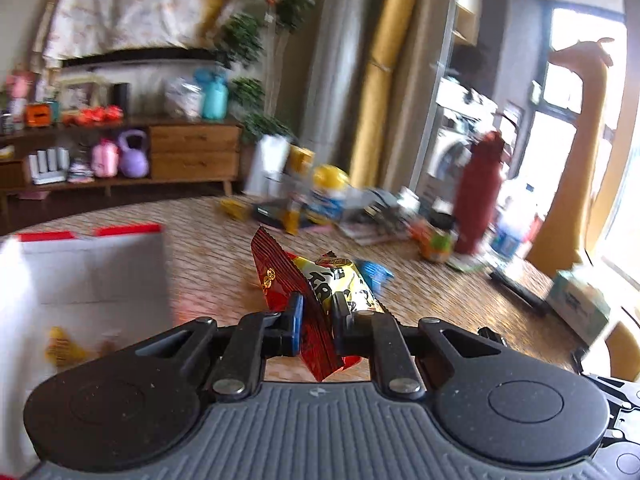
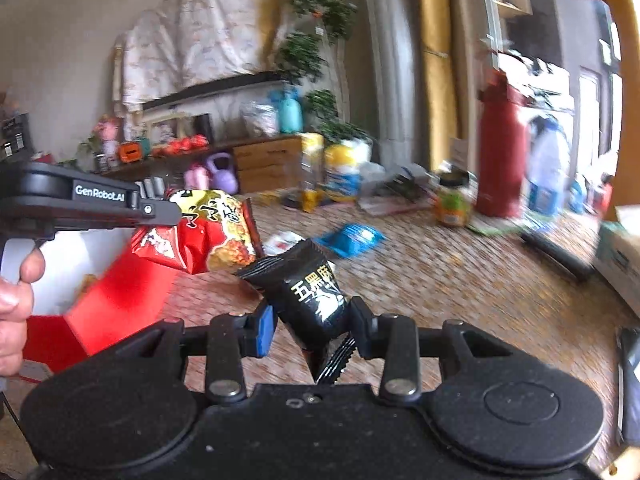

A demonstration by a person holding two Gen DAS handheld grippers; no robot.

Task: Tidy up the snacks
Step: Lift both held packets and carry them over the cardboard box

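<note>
Above the woven-patterned table (image 1: 440,304), the left gripper (image 1: 316,312) is pinching a crinkly red-and-yellow foil snack packet (image 1: 288,280), while the right gripper (image 2: 312,320) is clamping a glossy black snack sachet (image 2: 312,292). Both are hanging in mid-carry near the red-and-white cardboard box (image 2: 116,292). Next, I'd judge, each needs lowering over the box and letting go. A blue wrapper (image 2: 352,238) is lying further back.

— What carries it all?
— A woven-patterned worktop (image 2: 460,280).
— And lying on it?
— A blue packet (image 2: 352,238), a red-and-white box (image 2: 108,304), a red flask (image 2: 502,160), a green-labelled jar (image 2: 452,200), and blurred clutter behind.
</note>
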